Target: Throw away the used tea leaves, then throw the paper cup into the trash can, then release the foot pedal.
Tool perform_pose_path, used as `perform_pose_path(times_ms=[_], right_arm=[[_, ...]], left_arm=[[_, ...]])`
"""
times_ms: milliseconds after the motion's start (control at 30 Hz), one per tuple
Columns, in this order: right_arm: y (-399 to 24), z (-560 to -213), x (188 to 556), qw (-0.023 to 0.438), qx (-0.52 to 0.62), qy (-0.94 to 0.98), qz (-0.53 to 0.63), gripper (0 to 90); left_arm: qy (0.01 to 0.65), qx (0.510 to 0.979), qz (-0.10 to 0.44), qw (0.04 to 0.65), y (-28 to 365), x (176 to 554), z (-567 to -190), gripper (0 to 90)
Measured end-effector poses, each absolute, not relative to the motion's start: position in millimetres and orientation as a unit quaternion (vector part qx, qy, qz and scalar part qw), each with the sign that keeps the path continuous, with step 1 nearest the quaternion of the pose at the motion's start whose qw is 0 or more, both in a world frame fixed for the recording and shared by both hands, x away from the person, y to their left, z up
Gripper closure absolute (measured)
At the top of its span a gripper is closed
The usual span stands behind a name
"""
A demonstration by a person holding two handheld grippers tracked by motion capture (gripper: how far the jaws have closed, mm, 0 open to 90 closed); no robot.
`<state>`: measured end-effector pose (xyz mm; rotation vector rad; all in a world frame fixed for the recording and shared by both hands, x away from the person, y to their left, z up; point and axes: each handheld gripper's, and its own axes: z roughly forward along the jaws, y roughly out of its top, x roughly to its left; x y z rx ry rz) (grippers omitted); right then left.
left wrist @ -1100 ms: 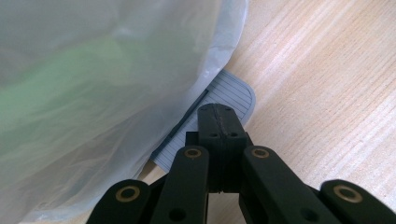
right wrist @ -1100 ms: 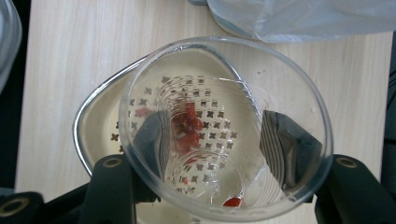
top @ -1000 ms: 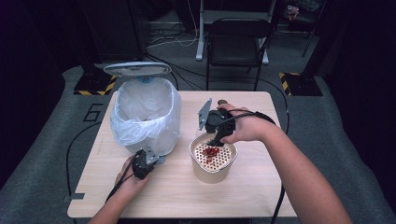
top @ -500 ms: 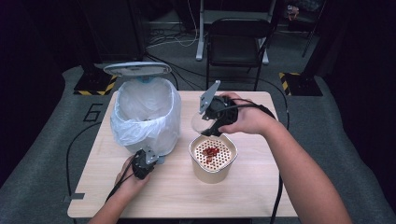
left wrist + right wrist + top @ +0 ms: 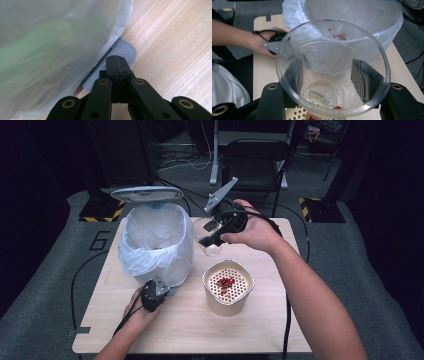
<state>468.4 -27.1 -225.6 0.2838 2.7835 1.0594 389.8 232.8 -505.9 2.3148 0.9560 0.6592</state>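
Curtained recording studio; black drapes (image 5: 45, 180), hazard-taped stand bases (image 5: 102, 210)

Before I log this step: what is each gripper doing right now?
Left gripper: jaws shut, pressing the bin's pedal.
Right gripper: jaws closed on the clear plastic cup, held above the table.

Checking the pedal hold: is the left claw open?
No: in the left gripper view the left claw has its jaws pressed together, tips resting on the bin's grey ribbed pedal.
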Motion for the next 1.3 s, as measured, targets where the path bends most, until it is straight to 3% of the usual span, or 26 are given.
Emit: perform_pose_path(times_ms=[467, 1300], right_arm=[[-1, -208, 472, 0.081, 0.133, 0.913, 0.377, 43.4], [63, -226, 489, 0.102, 0.177, 0.883, 0.422, 40.7]], left_arm=[[0.354, 0.861, 0.245, 0.272, 233, 390, -506, 90.0], [0.357, 0.86, 0.24, 0.275, 234, 390, -506, 90.0]])
